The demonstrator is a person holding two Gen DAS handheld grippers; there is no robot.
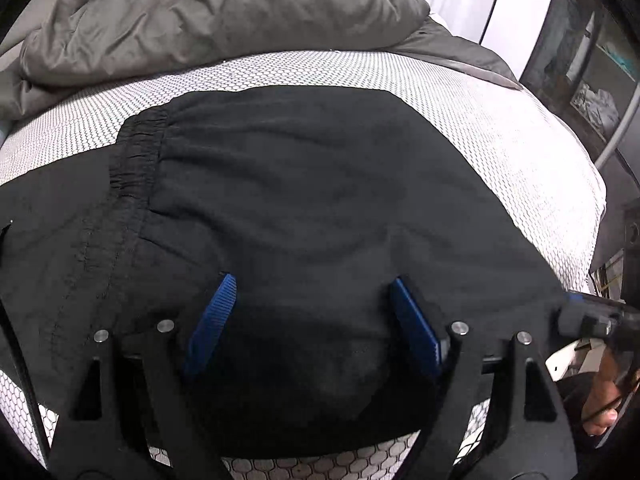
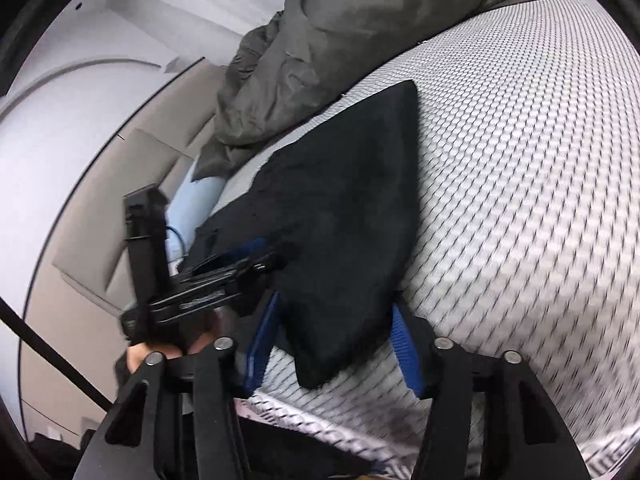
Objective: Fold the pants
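Both grippers – left (image 1: 312, 320), right (image 2: 336, 344) – gape over black pants (image 1: 300, 184)

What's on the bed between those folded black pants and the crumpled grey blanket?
Only a bare strip of white honeycomb-patterned mattress cover separates the folded black pants from the crumpled grey blanket. The left wrist view shows this most clearly.

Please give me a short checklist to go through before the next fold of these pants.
1. Pants lie on the bed: ok.
2. Waistband visible, folded over the leg fabric: ok.
3. Left tool open, pads clear of cloth: ok.
4. Right tool open astride the pants' near corner: ok.
5. Gray blanket clear of the pants: ok.
6. Layers underneath smooth: cannot tell.
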